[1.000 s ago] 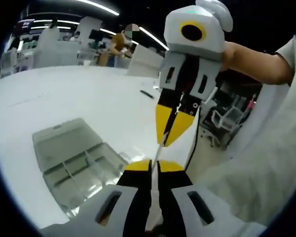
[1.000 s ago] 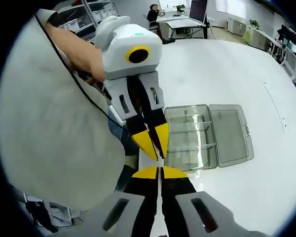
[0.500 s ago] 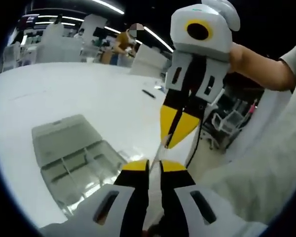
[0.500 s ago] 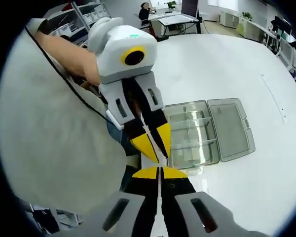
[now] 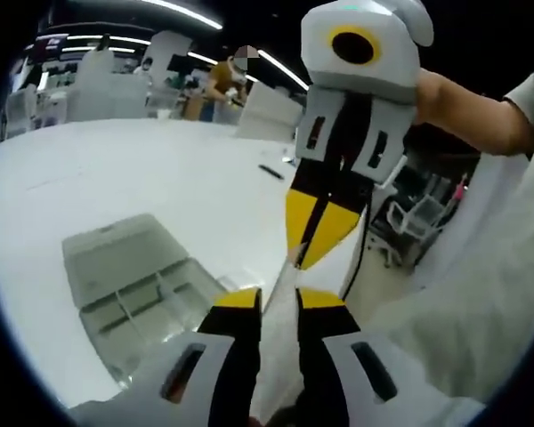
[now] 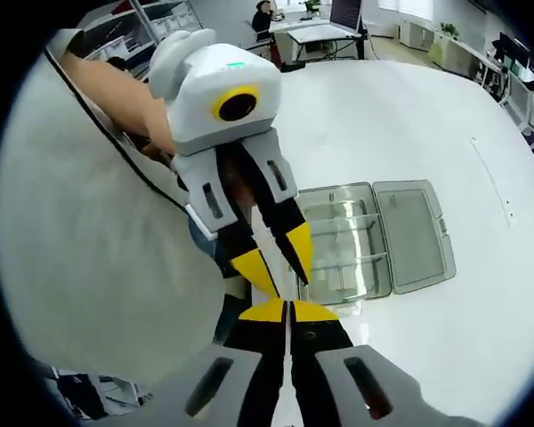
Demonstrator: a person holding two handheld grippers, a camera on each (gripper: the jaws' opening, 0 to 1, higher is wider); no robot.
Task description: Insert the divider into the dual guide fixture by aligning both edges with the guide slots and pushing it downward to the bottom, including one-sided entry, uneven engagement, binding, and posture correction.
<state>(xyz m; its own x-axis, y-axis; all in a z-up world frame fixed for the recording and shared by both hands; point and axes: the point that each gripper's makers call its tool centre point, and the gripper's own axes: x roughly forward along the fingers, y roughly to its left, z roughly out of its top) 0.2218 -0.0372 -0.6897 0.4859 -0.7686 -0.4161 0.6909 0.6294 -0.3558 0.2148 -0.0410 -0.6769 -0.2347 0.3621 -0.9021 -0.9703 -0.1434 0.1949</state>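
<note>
The divider is a thin pale plate seen edge-on, running between both grippers in the air. My left gripper is open, its yellow-tipped jaws parted on either side of the plate. My right gripper comes down from the upper right, shut on the plate's far end. In the right gripper view my right gripper pinches the divider, and the left gripper shows spread jaws. The guide fixture, a clear compartment box with its lid laid open, lies on the white table, below both grippers and apart from them.
A person's pale sleeve and body fill the side beside the table edge. A small black object lies farther out on the table. Desks, shelves and a seated person stand in the background.
My left gripper's jaws have parted and let go of the divider. My right gripper stays shut on it. Both views shifted only slightly.
</note>
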